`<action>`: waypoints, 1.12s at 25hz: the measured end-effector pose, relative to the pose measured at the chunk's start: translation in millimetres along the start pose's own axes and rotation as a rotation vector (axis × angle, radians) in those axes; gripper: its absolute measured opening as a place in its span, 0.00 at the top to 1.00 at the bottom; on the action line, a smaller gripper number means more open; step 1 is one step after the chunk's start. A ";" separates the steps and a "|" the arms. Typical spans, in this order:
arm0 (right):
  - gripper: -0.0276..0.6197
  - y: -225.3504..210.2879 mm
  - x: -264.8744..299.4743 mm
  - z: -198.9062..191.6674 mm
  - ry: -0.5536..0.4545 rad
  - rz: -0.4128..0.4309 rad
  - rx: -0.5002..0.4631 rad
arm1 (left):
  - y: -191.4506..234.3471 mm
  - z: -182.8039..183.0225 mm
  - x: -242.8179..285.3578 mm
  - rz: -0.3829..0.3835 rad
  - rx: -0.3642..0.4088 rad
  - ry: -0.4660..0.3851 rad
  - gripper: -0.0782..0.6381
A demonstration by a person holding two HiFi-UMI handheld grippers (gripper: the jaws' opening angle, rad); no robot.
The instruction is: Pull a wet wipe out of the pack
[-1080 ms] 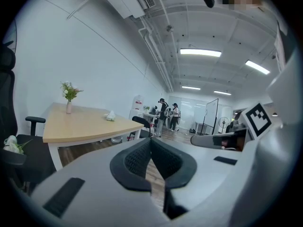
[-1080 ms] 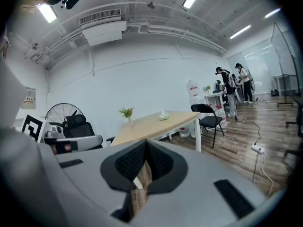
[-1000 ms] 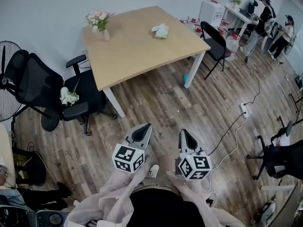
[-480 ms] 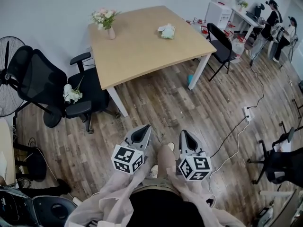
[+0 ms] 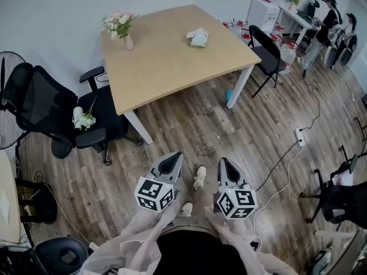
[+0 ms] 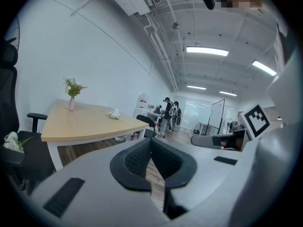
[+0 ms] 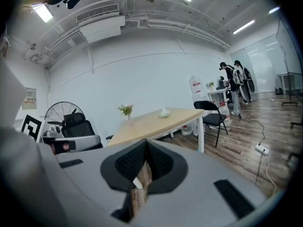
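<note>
The wooden table (image 5: 172,62) bears a wipe pack (image 5: 199,37), print unreadable.

Loose pale-pink sleeves (image 5: 135,234), black top (image 5: 195,255), white sneaker (image 5: 199,178). The grey left gripper (image 5: 179,153) and right gripper (image 5: 221,160) each bear a black-and-white marker cube (image 5: 155,192) and black ribbed pads (image 6: 137,162).

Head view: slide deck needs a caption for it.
Shut, empty left gripper and right gripper, short of the table bearing wipe pack and flower vase.

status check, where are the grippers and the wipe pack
Left gripper and right gripper shut, empty. Pale wet wipe pack on light wooden table, far ahead. Black office chair left of table, off the path.
</note>
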State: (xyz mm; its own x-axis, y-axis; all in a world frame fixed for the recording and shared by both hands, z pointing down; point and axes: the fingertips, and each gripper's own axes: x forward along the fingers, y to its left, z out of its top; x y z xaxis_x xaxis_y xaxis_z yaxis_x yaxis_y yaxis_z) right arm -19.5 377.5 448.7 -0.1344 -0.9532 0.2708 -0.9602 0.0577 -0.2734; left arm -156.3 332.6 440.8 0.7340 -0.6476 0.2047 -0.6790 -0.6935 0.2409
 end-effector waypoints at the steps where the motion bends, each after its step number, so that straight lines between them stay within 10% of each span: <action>1: 0.94 -3.2 5.0 1.2 0.002 0.000 0.000 | 1.5 1.1 6.0 -0.001 -0.004 0.000 0.88; 28: 0.94 -78.3 174.4 76.2 0.042 0.078 -0.016 | 63.7 63.4 181.2 0.023 0.005 -0.003 0.88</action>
State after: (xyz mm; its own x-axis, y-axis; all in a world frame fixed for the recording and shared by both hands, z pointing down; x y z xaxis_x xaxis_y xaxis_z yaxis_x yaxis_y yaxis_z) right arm 50.9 184.1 447.0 -0.2187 -0.9323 0.2882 -0.9502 0.1362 -0.2804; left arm -67.4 151.1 433.1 0.7184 -0.6640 0.2073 -0.6955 -0.6802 0.2315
